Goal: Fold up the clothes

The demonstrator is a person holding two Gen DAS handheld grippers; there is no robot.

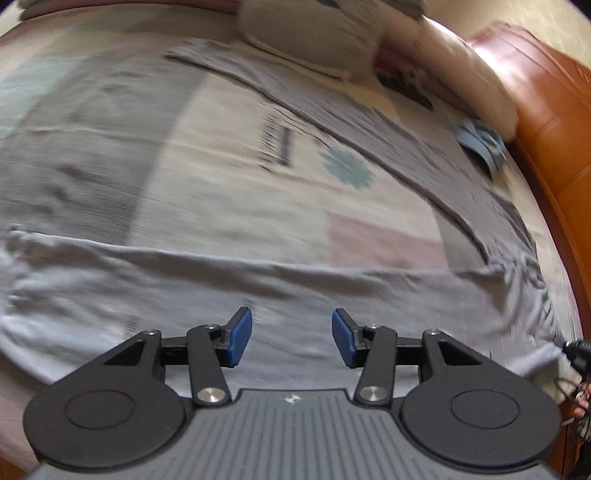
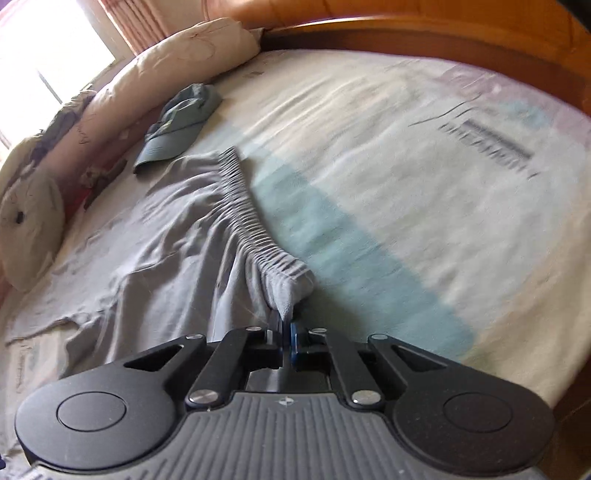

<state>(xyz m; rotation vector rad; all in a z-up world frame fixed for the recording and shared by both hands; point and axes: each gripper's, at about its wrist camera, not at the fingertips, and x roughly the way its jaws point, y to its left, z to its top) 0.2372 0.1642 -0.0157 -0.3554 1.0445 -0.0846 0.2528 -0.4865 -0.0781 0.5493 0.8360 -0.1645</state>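
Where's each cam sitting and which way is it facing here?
Left wrist: sits behind the left tool, angled down over the grey trousers on the bed sheet; both blue pads apart, nothing between them; image blurred.
Right wrist: sits behind the right tool, angled down along the elastic waistband; pads pinched on its end.
Shared: trousers, sheet, blue-grey cap, cream pillows, wooden bed frame.

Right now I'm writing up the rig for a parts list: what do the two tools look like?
Both match: the left tool and right tool have black linkage arms with silver pivot screws, two round black discs and a grey ribbed body bearing a small emblem. The pads are blue. Thin black cables show at the left view's right edge.
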